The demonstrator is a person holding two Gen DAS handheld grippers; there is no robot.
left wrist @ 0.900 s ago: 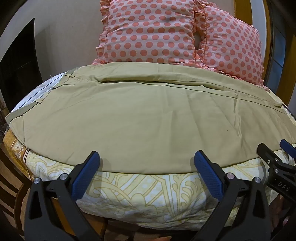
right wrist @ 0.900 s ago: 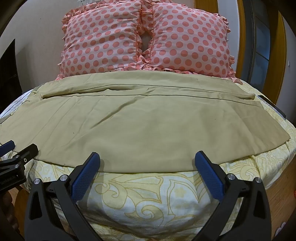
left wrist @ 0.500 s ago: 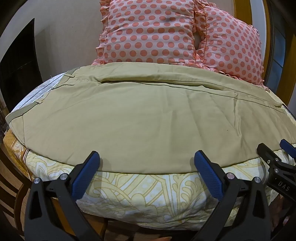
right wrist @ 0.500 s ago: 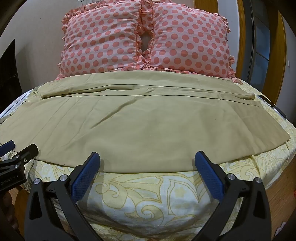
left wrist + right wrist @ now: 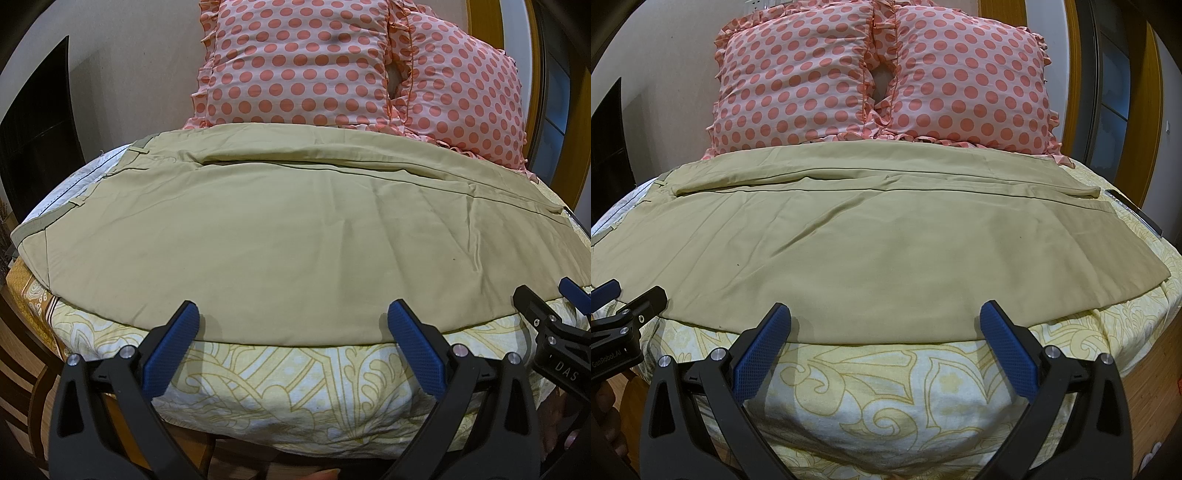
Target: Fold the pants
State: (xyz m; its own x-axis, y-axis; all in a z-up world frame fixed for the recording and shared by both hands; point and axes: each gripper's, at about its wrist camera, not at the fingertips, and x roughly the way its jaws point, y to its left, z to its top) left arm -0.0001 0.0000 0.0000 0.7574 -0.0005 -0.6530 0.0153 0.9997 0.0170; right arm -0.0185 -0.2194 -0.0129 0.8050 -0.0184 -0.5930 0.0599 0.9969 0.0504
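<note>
Hovering unchanged, both hand-held grippers, left (image 5: 293, 332) and right (image 5: 885, 332), stay released beside the pants (image 5: 871, 251)

Pillows' (image 5: 879, 81) lower edge hidden behind pants (image 5: 871, 243). Left of pants, waistband cut off by right-wrist frame edge. Beneath pants, bedsheet (image 5: 295, 384) covered.

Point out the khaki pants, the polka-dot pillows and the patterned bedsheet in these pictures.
khaki pants (image 5: 871, 251), right wrist view, middle of the spread fabric.
polka-dot pillows (image 5: 798, 81), right wrist view, face of the pillow on the picture's left.
patterned bedsheet (image 5: 295, 387), left wrist view, bare front edge below the pants.
</note>
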